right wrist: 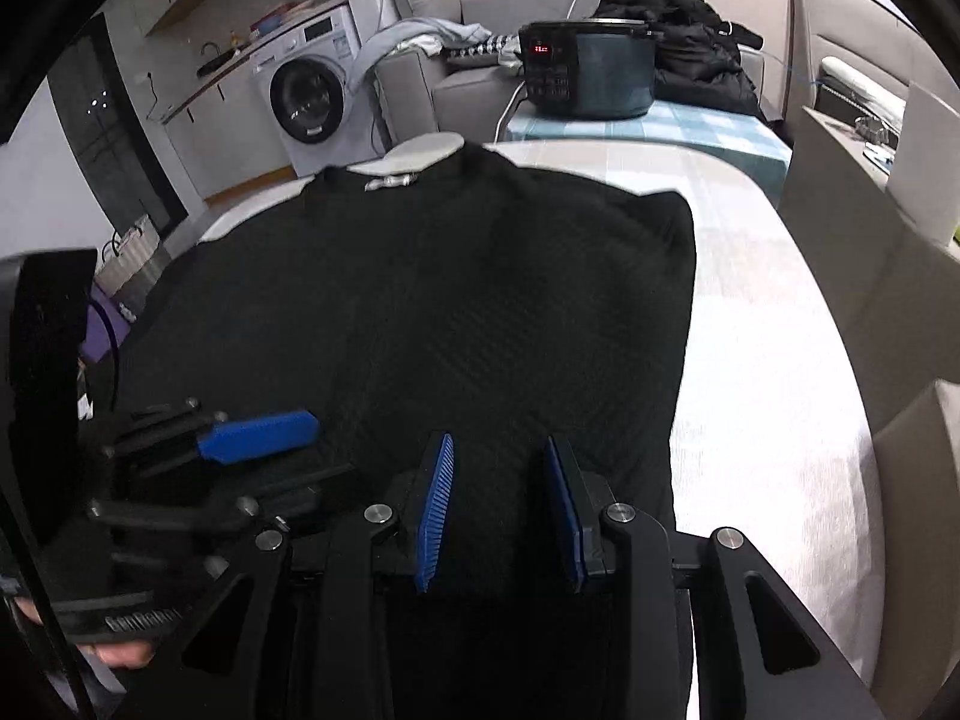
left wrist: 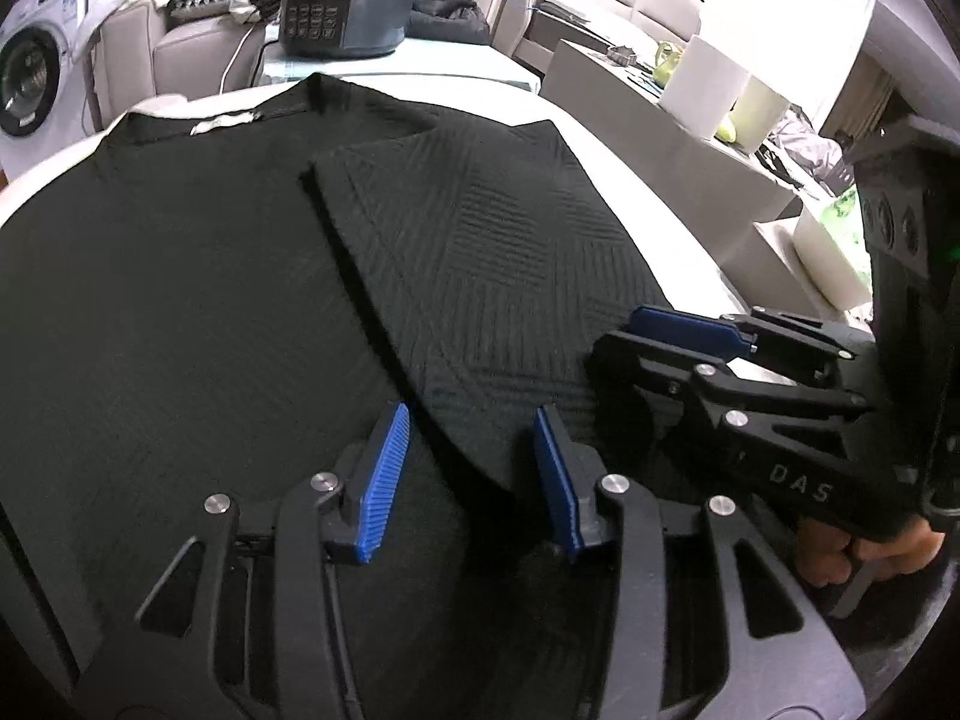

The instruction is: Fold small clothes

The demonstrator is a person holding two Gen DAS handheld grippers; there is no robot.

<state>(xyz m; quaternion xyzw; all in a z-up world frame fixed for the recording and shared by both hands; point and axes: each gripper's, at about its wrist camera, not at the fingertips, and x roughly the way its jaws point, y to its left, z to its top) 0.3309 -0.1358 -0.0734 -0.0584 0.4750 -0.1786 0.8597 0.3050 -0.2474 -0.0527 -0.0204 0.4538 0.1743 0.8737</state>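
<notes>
Our left gripper point(left wrist: 474, 474) hanging open over the black shirt point(left wrist: 210, 300), gripping nothing, our right gripper point(right wrist: 498, 510) hanging open too, one side lying folded over on the white table point(right wrist: 768, 360)

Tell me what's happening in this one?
A person is folding a black shirt spread on a white table, with a gripper in each hand. One side panel is already folded over the body. The left gripper and right gripper both stand open over the near hem, gripping nothing.
</notes>
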